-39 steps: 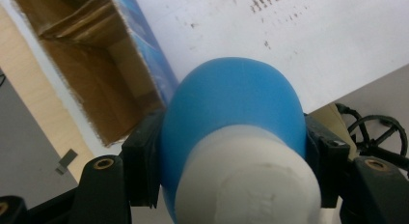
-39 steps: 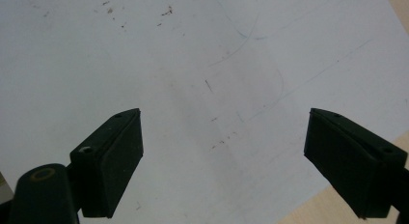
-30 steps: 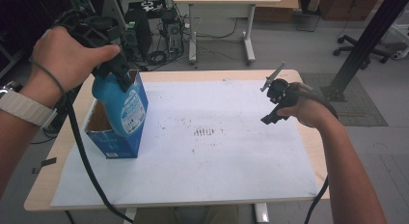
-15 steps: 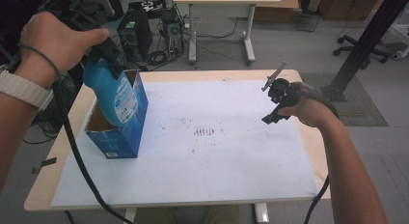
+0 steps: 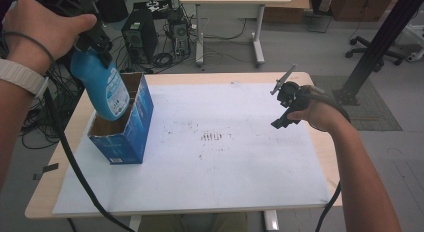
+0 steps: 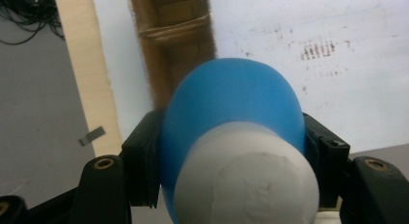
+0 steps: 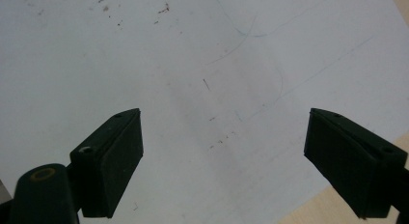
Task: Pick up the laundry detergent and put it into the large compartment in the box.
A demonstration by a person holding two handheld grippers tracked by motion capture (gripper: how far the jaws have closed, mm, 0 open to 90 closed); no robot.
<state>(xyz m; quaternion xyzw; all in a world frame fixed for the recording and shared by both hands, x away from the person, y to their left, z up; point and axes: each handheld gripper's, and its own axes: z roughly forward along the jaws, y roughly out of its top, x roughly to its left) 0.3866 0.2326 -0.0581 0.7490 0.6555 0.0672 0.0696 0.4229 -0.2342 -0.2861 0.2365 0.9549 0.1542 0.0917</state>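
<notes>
blue bottle (image 5: 102, 89), white cap (image 6: 246, 178) toward the camera in the left claw view, hangs tilted over the open top of the blue carton (image 5: 125, 129), its lower end at the carton's mouth. left claw (image 5: 95, 39) is clenched on the bottle just below the cap, a jaw on each side. carton stands upright at the left side of the white sheet (image 5: 225, 157) covering the bench (image 5: 165, 78). right claw (image 5: 285, 99) hovers above the sheet's right part, jaws spread wide, nothing between them.
</notes>
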